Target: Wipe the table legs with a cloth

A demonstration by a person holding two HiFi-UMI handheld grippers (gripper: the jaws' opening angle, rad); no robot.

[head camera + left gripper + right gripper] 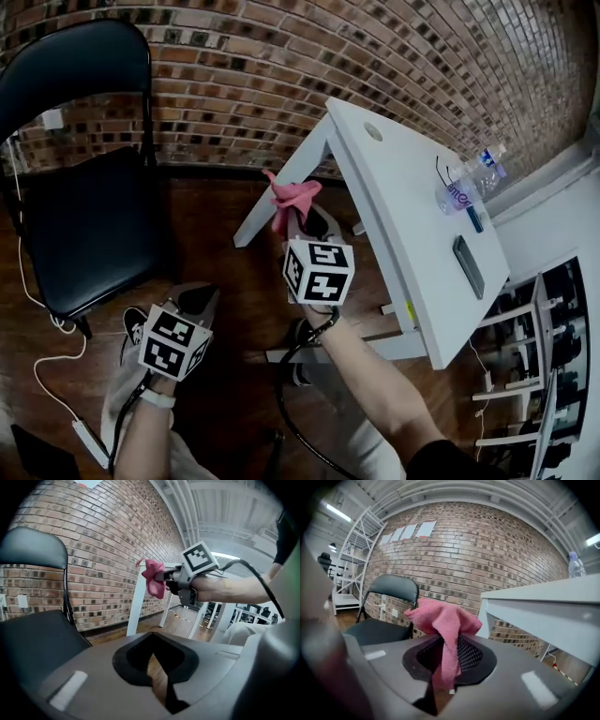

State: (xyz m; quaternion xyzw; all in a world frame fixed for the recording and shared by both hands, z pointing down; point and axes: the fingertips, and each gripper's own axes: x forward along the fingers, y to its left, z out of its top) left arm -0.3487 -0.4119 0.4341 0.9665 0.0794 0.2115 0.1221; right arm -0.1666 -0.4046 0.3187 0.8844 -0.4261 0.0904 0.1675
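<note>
A pink cloth hangs pinched in my right gripper, which is shut on it. The cloth is up against the white table leg that slants down from the table's near left corner. In the right gripper view the cloth droops between the mesh pads, with the table's edge at right. My left gripper hovers low at the left beside the chair, shut on nothing. The left gripper view shows its jaws together, and beyond them the cloth against the leg.
A black folding chair stands at left against the brick wall. On the table lie a water bottle and a dark phone. A white cable with a power strip runs over the wooden floor. Shelving stands at right.
</note>
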